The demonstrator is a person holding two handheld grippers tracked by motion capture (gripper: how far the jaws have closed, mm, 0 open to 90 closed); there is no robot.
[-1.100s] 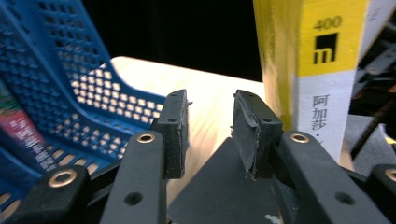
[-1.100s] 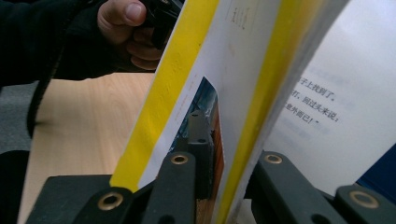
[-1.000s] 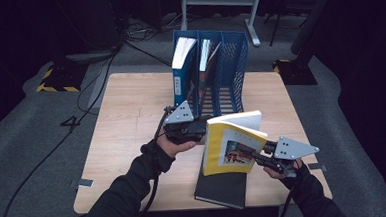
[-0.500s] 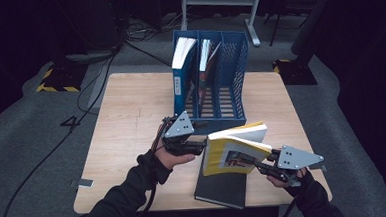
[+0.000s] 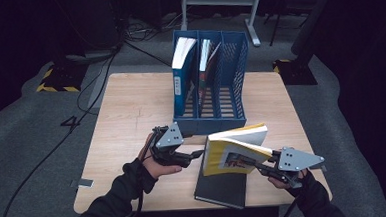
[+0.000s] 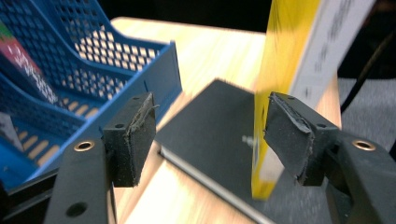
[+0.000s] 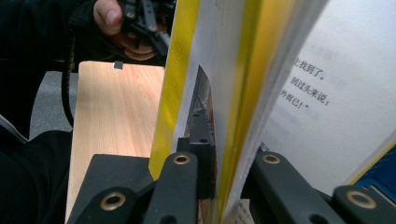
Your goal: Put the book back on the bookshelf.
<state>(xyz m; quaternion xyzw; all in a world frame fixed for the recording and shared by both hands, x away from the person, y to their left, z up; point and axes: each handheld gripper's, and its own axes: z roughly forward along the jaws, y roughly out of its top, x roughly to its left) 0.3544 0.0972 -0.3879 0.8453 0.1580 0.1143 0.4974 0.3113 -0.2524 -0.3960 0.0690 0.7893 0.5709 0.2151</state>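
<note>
The yellow book (image 5: 232, 151) stands tilted on the black book (image 5: 220, 189) near the table's (image 5: 131, 106) front edge, its inside page printed in Chinese characters. The right gripper (image 5: 256, 161) is clamped on its cover; the left gripper's (image 5: 196, 154) jaws have just been opening, nothing between them.

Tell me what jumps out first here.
The yellow book, held up off the table near its front edge, with the right gripper shut on its cover. Under it lies a black book. The left gripper sits just left of it, jaws open; behind stands a blue file rack with two books.
</note>
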